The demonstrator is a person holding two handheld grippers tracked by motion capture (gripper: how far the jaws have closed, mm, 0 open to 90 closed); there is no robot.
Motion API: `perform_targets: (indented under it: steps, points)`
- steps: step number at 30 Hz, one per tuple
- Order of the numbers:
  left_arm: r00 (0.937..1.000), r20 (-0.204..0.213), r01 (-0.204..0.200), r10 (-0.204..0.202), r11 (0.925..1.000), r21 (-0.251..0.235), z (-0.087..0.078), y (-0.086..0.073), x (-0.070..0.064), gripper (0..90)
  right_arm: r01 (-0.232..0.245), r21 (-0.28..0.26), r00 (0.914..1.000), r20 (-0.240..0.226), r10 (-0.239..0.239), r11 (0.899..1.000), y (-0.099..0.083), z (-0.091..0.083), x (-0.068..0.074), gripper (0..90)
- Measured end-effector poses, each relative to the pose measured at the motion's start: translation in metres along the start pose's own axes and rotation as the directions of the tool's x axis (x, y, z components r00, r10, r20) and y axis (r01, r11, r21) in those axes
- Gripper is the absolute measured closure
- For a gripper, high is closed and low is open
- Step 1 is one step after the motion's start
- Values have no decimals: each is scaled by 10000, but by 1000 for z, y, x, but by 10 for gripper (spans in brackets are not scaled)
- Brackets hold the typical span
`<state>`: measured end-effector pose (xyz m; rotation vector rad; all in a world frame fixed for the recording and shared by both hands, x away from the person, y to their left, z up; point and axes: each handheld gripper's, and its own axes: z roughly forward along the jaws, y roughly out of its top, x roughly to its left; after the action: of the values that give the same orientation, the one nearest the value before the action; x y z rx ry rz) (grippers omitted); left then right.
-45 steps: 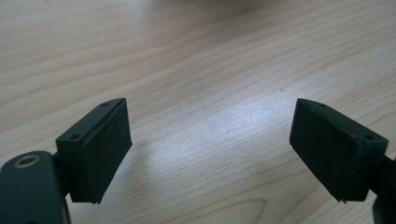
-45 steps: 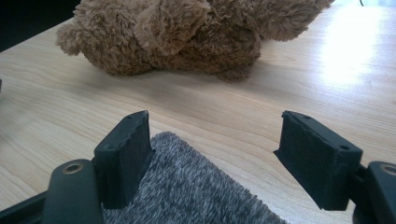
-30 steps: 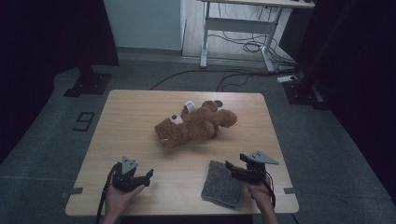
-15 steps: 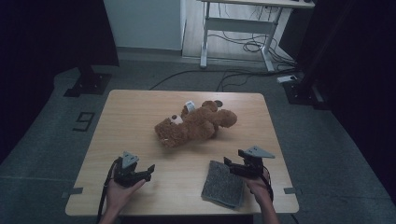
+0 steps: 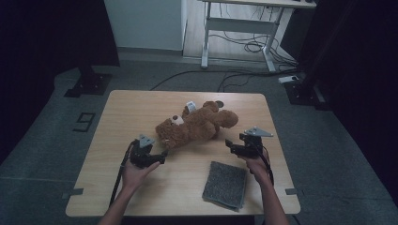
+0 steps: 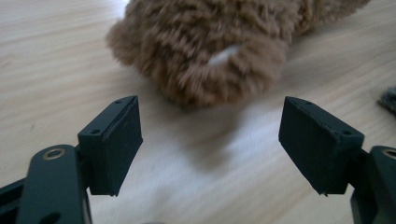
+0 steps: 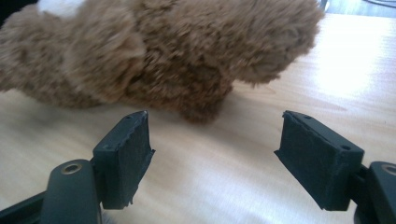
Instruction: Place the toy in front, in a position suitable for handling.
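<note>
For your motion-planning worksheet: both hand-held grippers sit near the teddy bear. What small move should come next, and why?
Probably ease both forward onto the teddy bear. The left hand-held gripper and right hand-held gripper are open, aimed at its opposite ends, with bare table still between jaws and fur.

A teddy bear (image 5: 195, 125) is lying on its side near the middle of the surface (image 5: 141, 105). The left gripper (image 5: 162, 153) is sitting just beside the bear's near left end, and the right gripper (image 5: 228, 144) is sitting just beside its near right end. A cloth (image 5: 225, 184) is lying flat toward the near edge, in front of the right gripper.
</note>
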<state>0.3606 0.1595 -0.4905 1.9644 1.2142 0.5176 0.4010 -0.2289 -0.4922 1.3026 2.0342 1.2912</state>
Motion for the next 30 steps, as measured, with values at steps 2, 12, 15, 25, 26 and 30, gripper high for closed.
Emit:
perform_targets:
  steps: [2,12,15,25,26,30]
  points:
    - [10000,8,-42,42,9999,112,9,7,-1,212,-65,81,9999,98,64,9999,7,10,-7,240]
    - [9999,-117,56,-52,9994,333,33,23,-2,197,-234,48,9989,410,232,9997,40,49,-31,174]
    - [9998,-100,162,-158,9989,440,40,25,-1,212,-221,216,9990,397,212,9995,46,59,-35,177]
    - [9997,18,226,-226,9993,292,44,28,1,513,-399,375,9981,-454,416,9985,46,75,-42,596]
    - [9998,22,201,-202,9992,358,44,28,1,554,-498,446,9970,-578,523,9978,45,76,-42,622]
    - [10000,-64,30,-28,9991,415,43,28,-1,645,-662,556,9951,-698,700,9963,44,75,-39,682]
